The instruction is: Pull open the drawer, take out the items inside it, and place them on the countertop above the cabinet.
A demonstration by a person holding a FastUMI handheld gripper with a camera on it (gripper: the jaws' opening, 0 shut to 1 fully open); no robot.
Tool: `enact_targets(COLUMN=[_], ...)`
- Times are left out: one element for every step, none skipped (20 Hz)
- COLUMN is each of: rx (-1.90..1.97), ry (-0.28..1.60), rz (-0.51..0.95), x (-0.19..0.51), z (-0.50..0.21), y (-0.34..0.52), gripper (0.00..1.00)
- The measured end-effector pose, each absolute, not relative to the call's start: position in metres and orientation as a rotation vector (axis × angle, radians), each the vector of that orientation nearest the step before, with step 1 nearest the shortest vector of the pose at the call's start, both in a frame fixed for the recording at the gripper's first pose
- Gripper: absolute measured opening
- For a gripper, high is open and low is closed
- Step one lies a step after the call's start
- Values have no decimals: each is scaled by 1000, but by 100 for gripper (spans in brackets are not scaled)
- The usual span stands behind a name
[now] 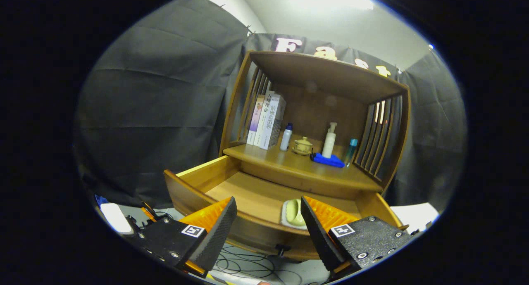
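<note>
Item 1, gripper (268,225): I held it released, fingers spread wide with nothing between the pads, poised above the front rail of the drawer.

Item 2, drawer (248,194): already pulled out from the cabinet, its knob (282,248) showing below the front panel between my fingers. The floor of the drawer was mostly bare wood.

Item 3, pale green item (294,212): a small rounded piece on a whitish base, possibly a soap dish, though I could not be sure. It lay inside the drawer against the front rail, just beside my right finger and partly hidden by it. I saw no other contents.

Item 4, countertop (289,167): above the drawer, carrying three books (266,119), a small white bottle (286,137), a lidded cup (303,146), a pump bottle (329,140) on a blue cloth (328,160), and a teal bottle (351,150).

Step, as I judged it: opening done, removal beginning. The next move called for shifting right and down so that both fingers straddled the pale green item, then closing, lifting clear of the rail, and setting it on a bare front patch of the countertop.
</note>
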State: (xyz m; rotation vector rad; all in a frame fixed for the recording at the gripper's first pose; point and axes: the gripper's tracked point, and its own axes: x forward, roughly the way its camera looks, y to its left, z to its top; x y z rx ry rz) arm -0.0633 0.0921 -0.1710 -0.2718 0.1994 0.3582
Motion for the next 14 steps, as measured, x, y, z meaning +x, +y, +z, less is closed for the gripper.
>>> enact_targets(rx=[-286,-298,-309,-316,-321,-325,-326,-323,-319,-315,-308,-300,-290,-278], ry=[190,194,205,216,231,247,265,281,302,338,375,417,459,501], rz=[360,360,351,342,331,318,304,292,283,277,268,254,231,200], x=[-56,-47,-36,-26,-17,-7,2,11,19,26,32,37,42,46], z=[-165,-161,-160,-156,-154,-152,-151,-151,-153,-159,-166,-174,-184,-194], y=[98,101,101,101,101,99,98,96,95,93,90,86,79,70], gripper=[95,95,94,94,94,94,94,94,94,94,94,95,95,95])
